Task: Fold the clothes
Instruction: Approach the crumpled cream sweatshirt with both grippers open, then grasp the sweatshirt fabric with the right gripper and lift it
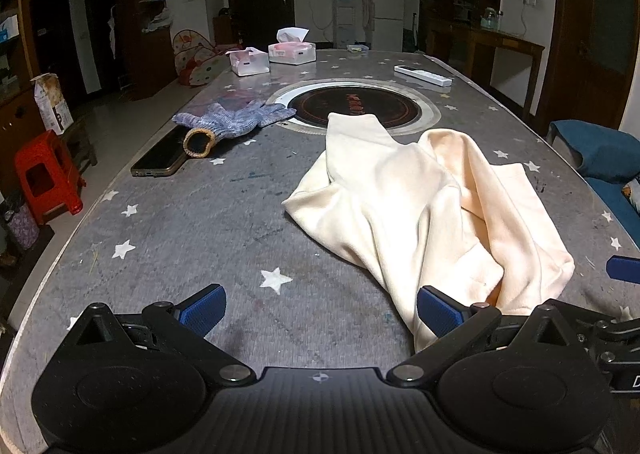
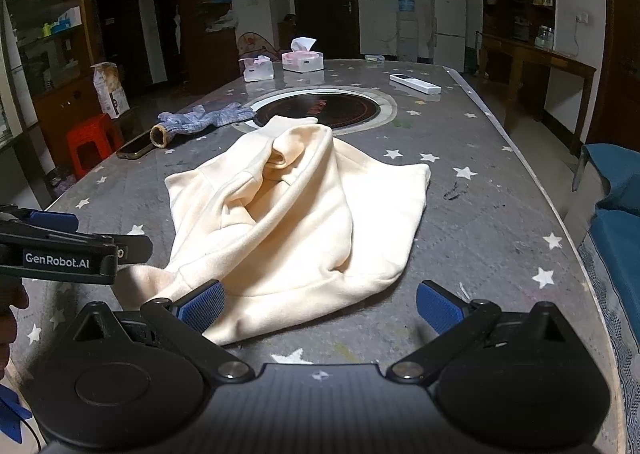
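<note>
A cream sweatshirt [image 1: 420, 209] lies crumpled on the grey star-patterned table [image 1: 180, 238]. In the right wrist view it [image 2: 292, 213] fills the middle, its hem toward me. My left gripper [image 1: 320, 308] is open and empty, low over the table, its right finger beside the garment's near edge. My right gripper [image 2: 320, 306] is open and empty, just in front of the hem; its left fingertip [image 2: 202, 304] overlaps the cloth. The left gripper also shows at the left of the right wrist view [image 2: 72, 242].
A knitted glove [image 1: 228, 121] and a phone [image 1: 162, 155] lie at the left. A round inset hob [image 1: 354, 105] sits mid-table. Tissue boxes [image 1: 292, 49] and a white remote [image 1: 422, 75] are at the far end. A red stool [image 1: 46, 173] stands left, blue seating [image 2: 616, 221] right.
</note>
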### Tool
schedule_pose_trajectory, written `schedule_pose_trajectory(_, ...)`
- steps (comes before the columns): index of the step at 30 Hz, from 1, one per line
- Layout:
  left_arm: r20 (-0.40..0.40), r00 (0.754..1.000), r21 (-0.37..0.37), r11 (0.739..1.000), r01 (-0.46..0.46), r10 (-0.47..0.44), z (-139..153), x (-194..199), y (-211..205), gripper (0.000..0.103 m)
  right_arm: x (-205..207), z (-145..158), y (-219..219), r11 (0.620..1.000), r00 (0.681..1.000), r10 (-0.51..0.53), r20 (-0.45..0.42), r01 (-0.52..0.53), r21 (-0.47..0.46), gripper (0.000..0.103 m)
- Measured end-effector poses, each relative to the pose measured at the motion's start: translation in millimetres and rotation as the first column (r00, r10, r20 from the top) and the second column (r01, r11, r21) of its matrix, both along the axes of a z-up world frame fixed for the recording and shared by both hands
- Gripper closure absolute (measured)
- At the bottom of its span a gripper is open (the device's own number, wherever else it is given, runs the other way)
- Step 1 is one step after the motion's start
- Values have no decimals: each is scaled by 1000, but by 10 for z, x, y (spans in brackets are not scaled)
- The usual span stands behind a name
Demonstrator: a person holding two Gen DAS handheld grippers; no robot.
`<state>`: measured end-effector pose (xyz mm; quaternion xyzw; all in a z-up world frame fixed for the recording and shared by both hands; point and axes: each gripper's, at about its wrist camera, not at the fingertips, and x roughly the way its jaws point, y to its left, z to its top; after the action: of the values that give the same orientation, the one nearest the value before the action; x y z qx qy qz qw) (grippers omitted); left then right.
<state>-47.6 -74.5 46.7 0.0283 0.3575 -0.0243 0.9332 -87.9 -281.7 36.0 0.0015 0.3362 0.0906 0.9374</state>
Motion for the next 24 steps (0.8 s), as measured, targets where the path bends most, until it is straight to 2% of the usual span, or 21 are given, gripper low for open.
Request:
schedule_pose_trajectory(15,-9,1000,10,1000,8,-8,15,177,-27,0,164,24,42,999,999,32,-2,-32,5,1)
schedule_pose_trajectory(24,2,999,16,999,48,-48,83,317,-126,0,313,91,-37,999,999,34,0,-34,7,9)
